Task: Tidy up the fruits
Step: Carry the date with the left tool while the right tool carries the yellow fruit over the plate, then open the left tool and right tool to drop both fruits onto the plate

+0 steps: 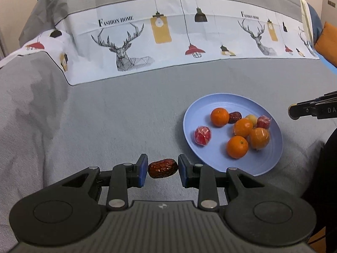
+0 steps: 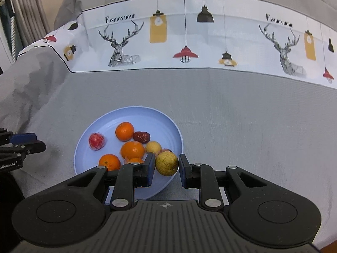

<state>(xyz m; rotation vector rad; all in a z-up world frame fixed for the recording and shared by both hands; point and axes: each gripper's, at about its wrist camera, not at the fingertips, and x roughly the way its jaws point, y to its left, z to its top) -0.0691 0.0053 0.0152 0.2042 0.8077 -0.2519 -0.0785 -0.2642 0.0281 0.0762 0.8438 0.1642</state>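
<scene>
left wrist view shows the left gripper closed on a wrinkled dark-red dried date, its blue pads touching both ends of the fruit, held just above the grey cloth beside the round pale-blue plastic plate. right wrist view shows the right gripper with its fingers narrowed around a yellow-green round fruit; both pads seem to touch it, held over the near rim of the same plate.

on the plate lie three bare orange mandarins, one orange fruit in clear wrap, two red fruits in clear wrap, a second dried date and a small yellow fruit.

by my reading the gathering step is nearly done: each gripper carries one of the last loose fruits toward the plate. the next move likely calls for the left gripper to travel right over the plate rim and open above a bare patch, while the right one lowers and lets go gently so the round fruit does not roll out.

readable writing: "fashion home" printed twice on the white patterned band with stag and lamp drawings; "nrobot.ai" shows on the left gripper body in the right wrist view, and "da" on the right gripper in the left wrist view.
</scene>
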